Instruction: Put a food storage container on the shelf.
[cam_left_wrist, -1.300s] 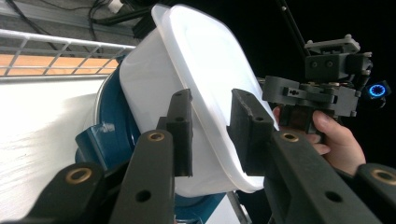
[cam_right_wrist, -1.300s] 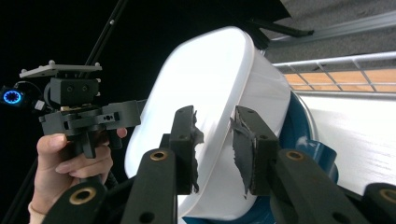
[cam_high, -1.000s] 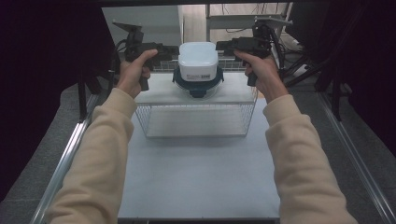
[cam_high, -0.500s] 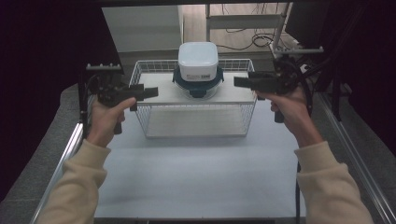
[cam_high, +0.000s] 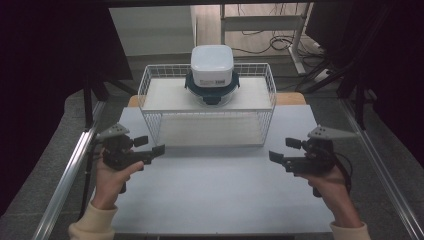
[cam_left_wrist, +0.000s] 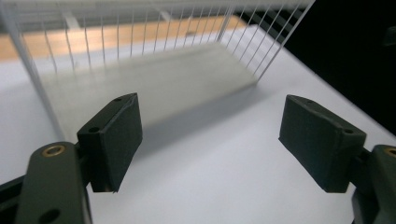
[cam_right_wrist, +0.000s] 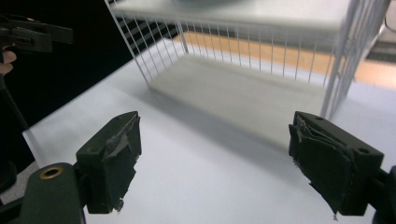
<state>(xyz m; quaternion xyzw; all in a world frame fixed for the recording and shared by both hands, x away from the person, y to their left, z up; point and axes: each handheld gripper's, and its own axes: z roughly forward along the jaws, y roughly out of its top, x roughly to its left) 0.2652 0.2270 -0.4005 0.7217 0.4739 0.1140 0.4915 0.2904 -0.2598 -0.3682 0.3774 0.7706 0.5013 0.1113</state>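
Atop the wire rack (cam_high: 150, 80), high view shows a white container (cam_high: 212, 62).

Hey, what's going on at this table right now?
A person holds a two-jaw gripper in each hand. The left gripper and right gripper hang over the white table, jaws open with nothing between them, having just been opening. A white lidded container sits untouched on the top shelf of the white wire rack behind them.
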